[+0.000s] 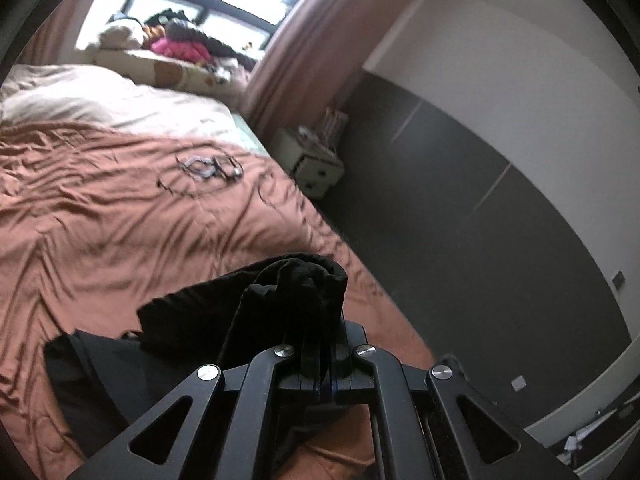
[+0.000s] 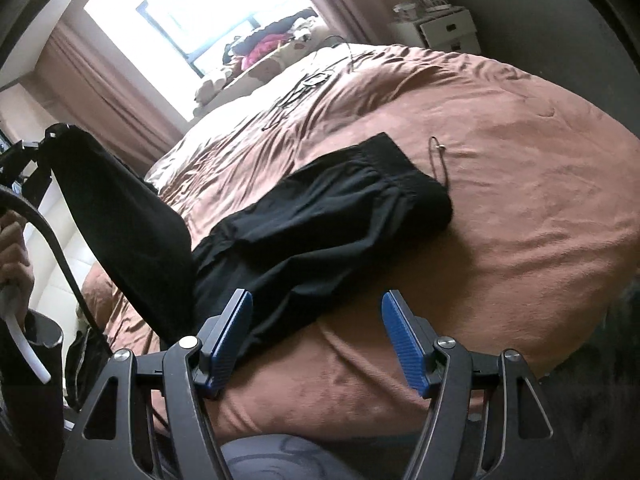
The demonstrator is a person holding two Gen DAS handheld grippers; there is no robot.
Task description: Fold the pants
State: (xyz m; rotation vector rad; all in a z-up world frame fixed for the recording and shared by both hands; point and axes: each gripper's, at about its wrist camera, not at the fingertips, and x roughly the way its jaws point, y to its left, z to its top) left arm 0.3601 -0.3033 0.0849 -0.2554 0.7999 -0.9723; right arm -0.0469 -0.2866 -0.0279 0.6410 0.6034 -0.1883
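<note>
Black pants (image 2: 320, 216) lie across a brown duvet (image 2: 520, 200), with the waistband and a drawstring (image 2: 438, 160) at the far right. The leg end (image 2: 120, 208) is lifted off the bed at the left, held up by my left gripper (image 2: 40, 146). In the left wrist view that left gripper (image 1: 316, 320) is shut on a bunch of the black fabric (image 1: 304, 280), which hides its fingertips. My right gripper (image 2: 318, 320) hangs open just above the near edge of the pants. Its blue pads (image 2: 232, 332) hold nothing, and the left pad is close over the fabric.
Thin cables (image 1: 208, 168) lie on the duvet (image 1: 100, 220) farther up the bed. A white bedside cabinet (image 1: 316, 168) stands by the dark wall panel. Clothes and pillows (image 1: 180, 44) are piled under the bright window. A person's hand (image 2: 12, 248) shows at the left.
</note>
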